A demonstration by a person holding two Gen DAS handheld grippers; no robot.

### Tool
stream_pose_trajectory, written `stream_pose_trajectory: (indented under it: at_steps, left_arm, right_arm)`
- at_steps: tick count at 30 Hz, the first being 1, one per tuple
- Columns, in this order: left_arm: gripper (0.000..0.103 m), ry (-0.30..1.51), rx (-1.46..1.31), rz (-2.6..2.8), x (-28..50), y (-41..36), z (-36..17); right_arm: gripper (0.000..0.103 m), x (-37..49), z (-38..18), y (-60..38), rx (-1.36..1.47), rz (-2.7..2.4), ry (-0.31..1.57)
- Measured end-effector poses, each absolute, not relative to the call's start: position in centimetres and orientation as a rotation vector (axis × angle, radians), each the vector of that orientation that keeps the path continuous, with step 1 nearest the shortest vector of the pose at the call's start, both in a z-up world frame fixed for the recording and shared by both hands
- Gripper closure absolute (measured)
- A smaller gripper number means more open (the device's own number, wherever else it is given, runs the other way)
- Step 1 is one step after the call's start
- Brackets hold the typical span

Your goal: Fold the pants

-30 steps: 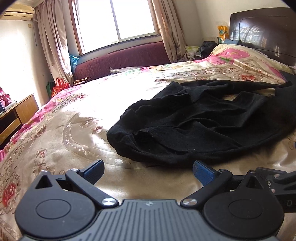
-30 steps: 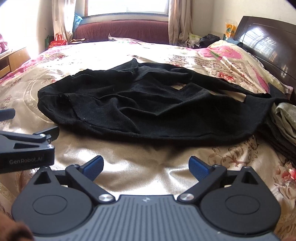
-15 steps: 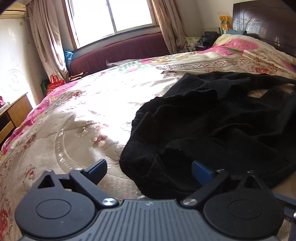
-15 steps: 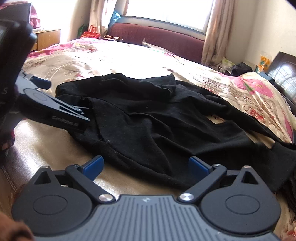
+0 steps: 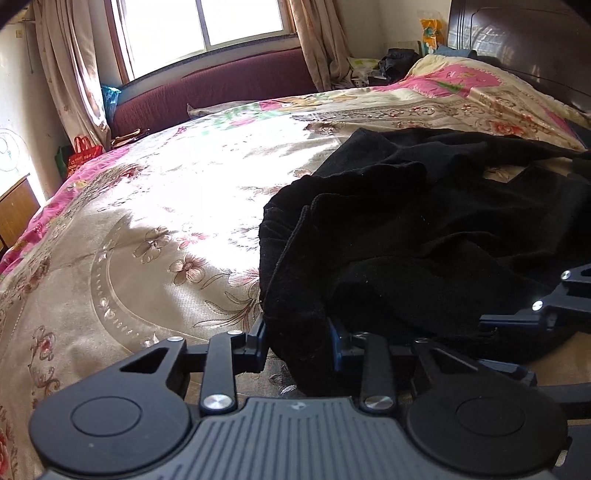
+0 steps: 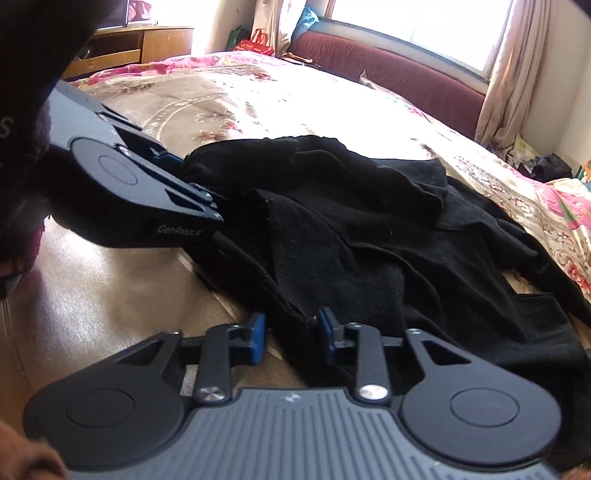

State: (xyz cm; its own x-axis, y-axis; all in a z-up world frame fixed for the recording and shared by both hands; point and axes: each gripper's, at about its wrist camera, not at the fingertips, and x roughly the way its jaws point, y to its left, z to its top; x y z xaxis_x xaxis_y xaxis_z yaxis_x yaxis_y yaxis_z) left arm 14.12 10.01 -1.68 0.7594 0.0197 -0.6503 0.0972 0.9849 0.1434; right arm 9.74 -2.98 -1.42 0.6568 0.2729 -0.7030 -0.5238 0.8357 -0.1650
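left wrist: left tool just closing, clamped on black pants edge | right wrist: right tool just closing, seemingly pinching hem | bed

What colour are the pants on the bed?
Black. The pants show best in the right wrist view.

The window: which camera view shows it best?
The left wrist view. There the window shows its frame and both panes between the curtains. The right wrist view shows only its lower corner, glaring.
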Motion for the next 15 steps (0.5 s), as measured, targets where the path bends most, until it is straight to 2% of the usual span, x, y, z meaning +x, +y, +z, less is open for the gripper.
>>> stream_pose_trajectory:
  at_steps: [4, 12, 15]
  left_arm:
    - [0.059, 0.706, 0.142, -0.032, 13.4, 11.5, -1.2]
    - [0.059, 0.718, 0.177, 0.064, 8.7, 16.4, -0.4]
    - [0.060, 0.738, 0.189, 0.148, 6.4, 19.4, -0.3]
  right_arm:
    - [0.086, 9.2, -0.8, -2.1, -0.340, 0.504, 0.748]
    - [0.086, 5.7, 0.3, 2.3, -0.295, 0.690, 0.785]
    - [0.090, 3.4, 1.0, 5.4, -0.311, 0.780, 0.752]
